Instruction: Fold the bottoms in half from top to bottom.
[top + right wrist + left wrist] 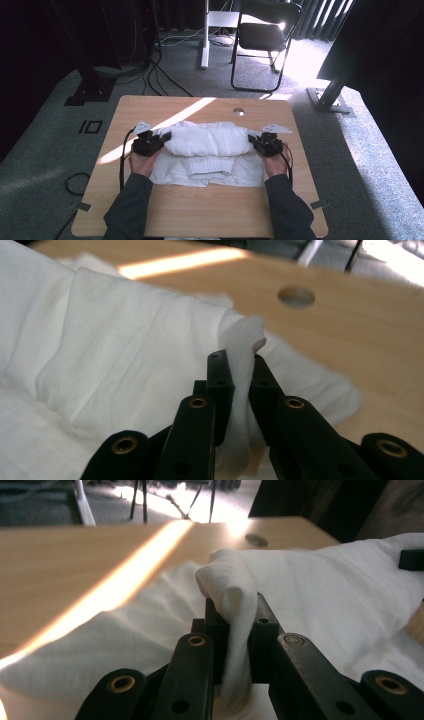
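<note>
High view: both grippers' fingers point(165, 135) pinch opposite cloth point(207, 140) edges, table point(210, 210) front bare

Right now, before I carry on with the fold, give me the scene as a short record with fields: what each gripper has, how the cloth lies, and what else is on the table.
left gripper: shut on the left end of the white garment
right gripper: shut on the garment's right end
garment: far part raised and bunched between both grippers, near part flat on the table, ribbed collar towards the person
table: light wood, round hole near the far edge, sunlight stripe across the left half
</note>
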`<state>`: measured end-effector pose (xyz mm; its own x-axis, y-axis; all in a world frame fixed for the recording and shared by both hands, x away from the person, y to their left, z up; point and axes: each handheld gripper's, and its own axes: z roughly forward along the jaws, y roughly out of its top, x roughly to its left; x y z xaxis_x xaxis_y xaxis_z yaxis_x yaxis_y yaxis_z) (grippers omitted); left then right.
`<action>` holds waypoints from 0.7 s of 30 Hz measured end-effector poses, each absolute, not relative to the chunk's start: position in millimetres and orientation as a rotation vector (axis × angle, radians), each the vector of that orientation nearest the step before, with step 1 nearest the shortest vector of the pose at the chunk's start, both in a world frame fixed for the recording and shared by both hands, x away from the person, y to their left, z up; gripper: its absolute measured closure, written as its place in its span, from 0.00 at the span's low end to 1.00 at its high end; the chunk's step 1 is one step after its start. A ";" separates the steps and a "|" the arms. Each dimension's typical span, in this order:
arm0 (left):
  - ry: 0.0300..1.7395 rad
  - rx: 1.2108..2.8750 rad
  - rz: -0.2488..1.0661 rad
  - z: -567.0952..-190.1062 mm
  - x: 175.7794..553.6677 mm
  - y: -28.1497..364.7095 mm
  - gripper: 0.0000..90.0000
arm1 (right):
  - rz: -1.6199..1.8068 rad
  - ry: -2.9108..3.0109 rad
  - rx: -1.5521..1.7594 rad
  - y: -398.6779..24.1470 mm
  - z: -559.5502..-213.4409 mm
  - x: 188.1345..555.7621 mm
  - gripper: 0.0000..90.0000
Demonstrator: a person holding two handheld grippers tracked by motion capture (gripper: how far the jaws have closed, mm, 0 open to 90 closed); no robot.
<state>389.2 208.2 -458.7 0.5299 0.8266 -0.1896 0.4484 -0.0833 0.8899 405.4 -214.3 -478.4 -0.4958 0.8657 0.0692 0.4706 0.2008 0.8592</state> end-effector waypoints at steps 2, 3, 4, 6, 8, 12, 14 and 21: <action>1.049 1.684 0.449 -444.1 385.6 210.5 0.94 | 1.223 2.022 1.184 -213.8 -465.0 398.1 0.93; 1.042 1.674 0.455 -438.2 385.4 211.3 0.94 | 1.213 2.005 1.148 -212.2 -457.6 394.1 0.93; 1.035 1.670 0.461 -433.1 385.9 212.2 0.94 | 1.208 1.994 1.121 -210.8 -452.8 391.9 0.93; 1.031 1.656 0.470 -424.6 387.8 214.3 0.94 | 1.212 1.962 1.095 -209.9 -444.8 390.2 0.93; 1.018 1.621 0.458 -417.0 387.9 217.7 0.94 | 1.259 1.900 1.089 -212.6 -436.2 388.8 0.93; 1.000 1.590 0.445 -409.2 376.7 220.5 0.94 | 1.360 1.851 1.088 -217.1 -422.0 381.0 0.93; 0.996 1.589 0.416 -413.2 366.5 222.8 0.93 | 1.375 1.884 1.086 -218.5 -424.4 374.9 0.93; 1.006 1.705 0.302 -455.3 327.0 230.7 0.84 | 1.386 2.019 1.120 -225.4 -469.3 337.7 0.91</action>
<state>327.0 230.7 -455.3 0.6101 0.7435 -0.2740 0.4694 -0.0606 0.8809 337.7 -225.4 -469.3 -0.5723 0.8160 0.0817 0.3695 0.1677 0.9139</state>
